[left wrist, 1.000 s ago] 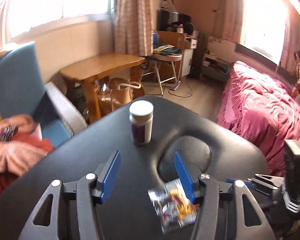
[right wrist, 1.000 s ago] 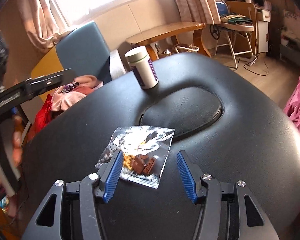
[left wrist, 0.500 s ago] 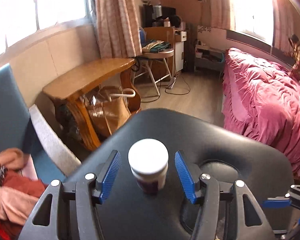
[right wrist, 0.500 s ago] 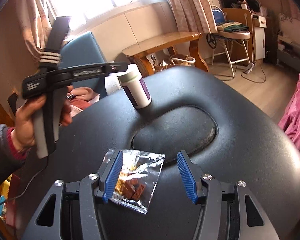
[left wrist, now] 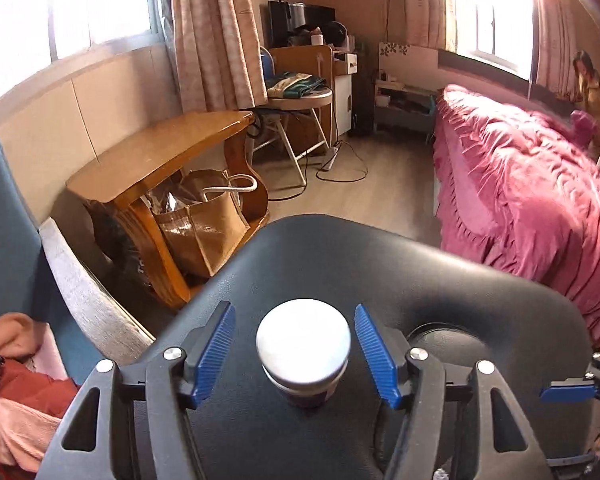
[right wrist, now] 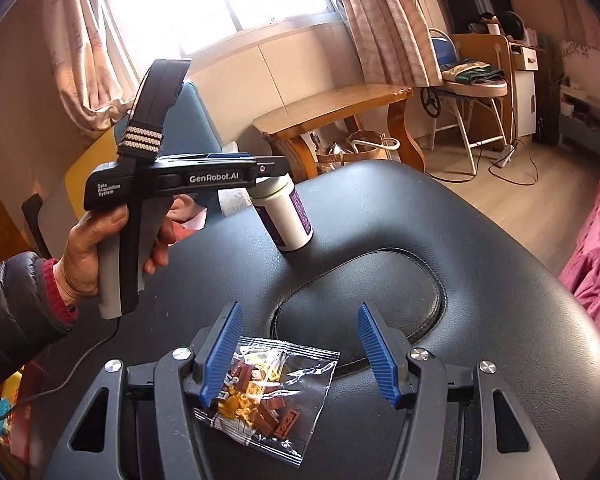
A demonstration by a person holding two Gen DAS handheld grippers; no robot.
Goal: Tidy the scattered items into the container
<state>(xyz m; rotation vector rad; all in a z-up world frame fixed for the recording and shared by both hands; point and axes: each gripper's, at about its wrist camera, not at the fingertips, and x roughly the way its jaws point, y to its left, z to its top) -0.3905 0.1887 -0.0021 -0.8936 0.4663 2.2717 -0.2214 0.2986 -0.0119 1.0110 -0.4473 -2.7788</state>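
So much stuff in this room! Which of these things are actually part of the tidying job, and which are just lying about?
Part of the job:
- white bottle, standing between the open left claw
- clear bag of small bricks, lying under the open right claw

Just lying about:
- wooden side table
- brown shopping bag
- pink bed
- blue armchair

Beyond the jaws and off to their left, a wooden side table (left wrist: 160,152) shelters a brown shopping bag (left wrist: 204,224). Straight ahead past the jaws stands a white folding chair (left wrist: 296,120) with folded cloth on it; far right sprawls a pink bedspread (left wrist: 532,200).
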